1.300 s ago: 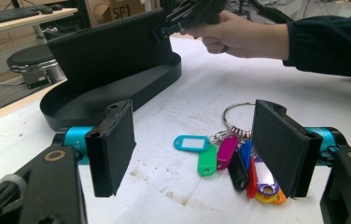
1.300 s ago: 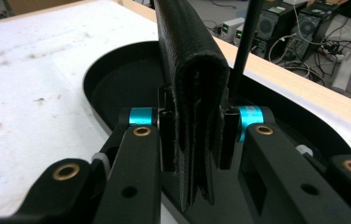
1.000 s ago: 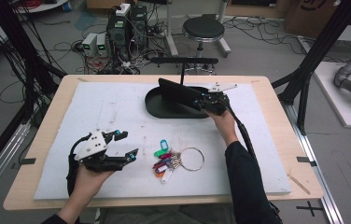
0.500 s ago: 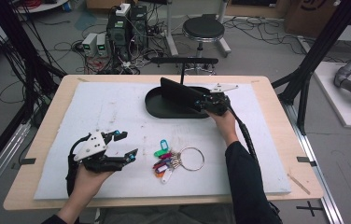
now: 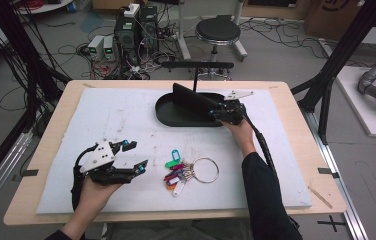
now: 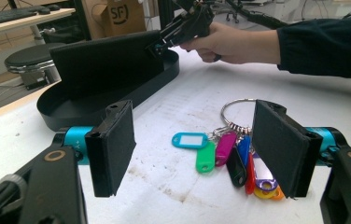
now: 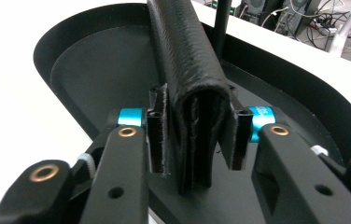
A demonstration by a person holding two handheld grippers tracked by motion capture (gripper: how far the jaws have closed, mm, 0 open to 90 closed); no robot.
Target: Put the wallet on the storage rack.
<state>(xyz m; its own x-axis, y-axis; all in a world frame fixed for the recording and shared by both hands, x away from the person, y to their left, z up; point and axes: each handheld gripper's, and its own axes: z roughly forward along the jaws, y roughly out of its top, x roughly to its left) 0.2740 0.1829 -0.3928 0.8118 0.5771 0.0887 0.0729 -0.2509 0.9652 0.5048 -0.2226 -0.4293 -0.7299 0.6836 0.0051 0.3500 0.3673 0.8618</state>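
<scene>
high view looks down from above; both gripper views sit close and low (sharing the black tray (image 5: 168,116)).

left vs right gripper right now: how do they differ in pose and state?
The left gripper rests low near the table's front with nothing between its wide-open jaws; the right gripper straddles the folded black wallet standing in the black tray. The left one faces the key ring; the right one's jaws have just been opening, pads seemingly off the wallet. Both are hand-held.
</scene>
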